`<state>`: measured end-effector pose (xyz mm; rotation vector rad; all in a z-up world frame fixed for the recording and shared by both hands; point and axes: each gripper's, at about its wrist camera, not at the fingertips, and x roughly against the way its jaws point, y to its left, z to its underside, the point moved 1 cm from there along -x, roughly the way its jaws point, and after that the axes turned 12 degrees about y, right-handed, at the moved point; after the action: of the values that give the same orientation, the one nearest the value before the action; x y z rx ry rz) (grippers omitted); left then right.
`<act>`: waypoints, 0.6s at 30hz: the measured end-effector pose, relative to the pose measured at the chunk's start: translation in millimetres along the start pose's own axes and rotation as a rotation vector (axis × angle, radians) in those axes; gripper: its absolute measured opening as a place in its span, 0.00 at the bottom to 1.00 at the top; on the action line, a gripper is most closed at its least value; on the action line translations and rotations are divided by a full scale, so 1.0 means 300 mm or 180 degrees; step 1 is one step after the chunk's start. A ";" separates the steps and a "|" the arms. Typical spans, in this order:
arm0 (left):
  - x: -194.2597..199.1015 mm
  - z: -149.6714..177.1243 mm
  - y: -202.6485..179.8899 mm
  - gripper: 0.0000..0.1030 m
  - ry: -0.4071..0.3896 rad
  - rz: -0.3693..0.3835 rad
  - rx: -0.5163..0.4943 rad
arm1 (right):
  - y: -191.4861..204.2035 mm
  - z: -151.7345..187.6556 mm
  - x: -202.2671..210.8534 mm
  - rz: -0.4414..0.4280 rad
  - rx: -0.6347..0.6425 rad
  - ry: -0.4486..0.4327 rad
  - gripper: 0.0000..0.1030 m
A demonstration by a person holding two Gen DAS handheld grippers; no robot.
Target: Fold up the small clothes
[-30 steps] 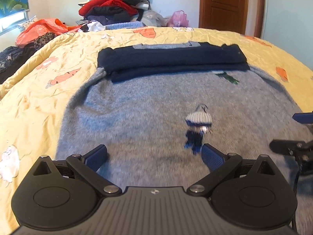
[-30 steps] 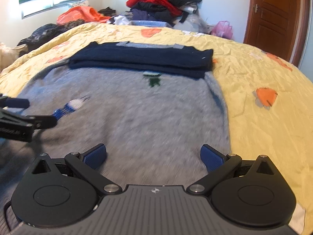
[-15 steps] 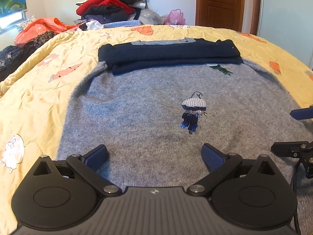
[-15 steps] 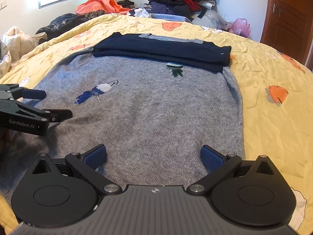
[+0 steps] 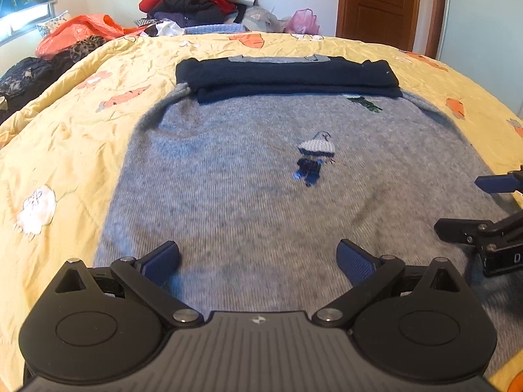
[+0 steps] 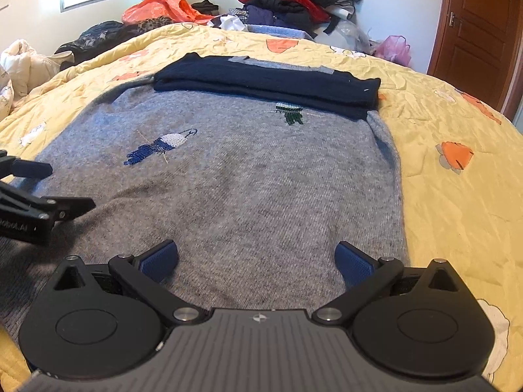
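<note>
Your colours on the bed

You have a grey sweater (image 5: 248, 202) with navy sleeves (image 5: 287, 76) and 2 small embroidered figures, on a yellow quilt (image 5: 65, 137) printed with orange carrots.

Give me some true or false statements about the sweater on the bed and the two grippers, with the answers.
1. The grey sweater lies flat on the yellow quilt. True.
2. The left gripper is clamped on the sweater's hem. False: its fingers are spread and hold nothing.
3. The navy sleeves are folded across the sweater's far end. True.
4. The right gripper is open. True.
5. The pile of clothes sits on top of the sweater. False: it is beyond the far edge of the bed.
</note>
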<state>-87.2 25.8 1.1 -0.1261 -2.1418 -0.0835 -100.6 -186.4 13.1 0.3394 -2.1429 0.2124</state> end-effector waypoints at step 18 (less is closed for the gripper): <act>0.117 0.150 0.056 1.00 0.0058 -0.0114 0.0028 | 0.009 0.135 0.113 -0.0036 0.0079 0.0140 1.00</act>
<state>-141.6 49.3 6.4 -0.0817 -2.1263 -0.0956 -151.1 -200.6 18.7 0.3581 -2.0961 0.2379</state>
